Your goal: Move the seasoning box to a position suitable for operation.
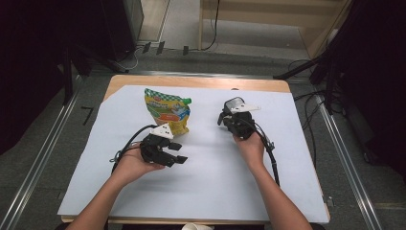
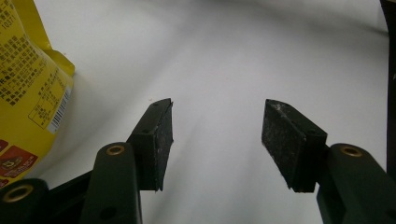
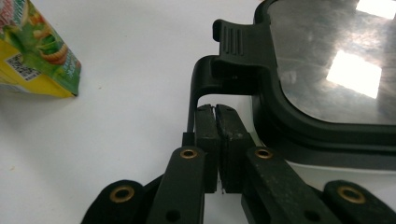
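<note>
Jaws of the right gripper [image 3: 217, 140] are seen pressed together, pad to pad, tucked under the black plastic latch [image 3: 219, 60] that hangs from the rim of a clear-lidded, black-rimmed food container [image 3: 327, 79]. Whether the latch is touched by the pads cannot be told; nothing is pinched between them. In the high view the right gripper [image 1: 229, 116] is held at the container [image 1: 234, 102], which sits on the white sheet [image 1: 210, 191] toward the far right of the table.

Pads of the left gripper [image 2: 217, 140] are spread apart with only bare sheet between them; nothing is held. The left gripper [image 1: 178, 152] is rested on the sheet, near the person's side, just beside a yellow and green printed snack pouch [image 1: 168, 111], whose corner [image 2: 28, 88] lies left of the jaws.

Risks are judged as follows. If the latch is levered from below, the light container could be tipped or slid, since it is not steadied by the other hand. The closed tips could also slip off the smooth latch, because no grip is had on it.
</note>
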Demonstrator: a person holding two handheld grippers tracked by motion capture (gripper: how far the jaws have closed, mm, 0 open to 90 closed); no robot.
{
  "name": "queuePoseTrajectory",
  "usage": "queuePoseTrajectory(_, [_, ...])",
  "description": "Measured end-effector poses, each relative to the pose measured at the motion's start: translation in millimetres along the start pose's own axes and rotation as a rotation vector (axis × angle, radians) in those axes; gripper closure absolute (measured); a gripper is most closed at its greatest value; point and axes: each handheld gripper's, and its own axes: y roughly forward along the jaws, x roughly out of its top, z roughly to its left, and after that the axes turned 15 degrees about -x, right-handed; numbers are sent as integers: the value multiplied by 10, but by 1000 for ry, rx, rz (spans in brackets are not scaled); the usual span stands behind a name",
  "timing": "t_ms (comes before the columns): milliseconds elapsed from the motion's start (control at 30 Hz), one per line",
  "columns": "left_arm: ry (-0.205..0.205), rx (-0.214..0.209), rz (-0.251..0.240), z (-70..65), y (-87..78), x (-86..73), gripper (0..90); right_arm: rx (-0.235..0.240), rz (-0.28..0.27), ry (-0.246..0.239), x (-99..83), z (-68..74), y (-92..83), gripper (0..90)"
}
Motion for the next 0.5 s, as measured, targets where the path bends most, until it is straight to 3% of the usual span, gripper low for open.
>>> queuePoseTrajectory(233, [7, -7, 1, -1, -5, 6, 442, 30, -15, 11, -8, -77, -253, 827])
queuePoseTrajectory(500, [11, -12, -1, -4, 5, 11, 441, 14, -53, 42, -51, -225, -450, 657])
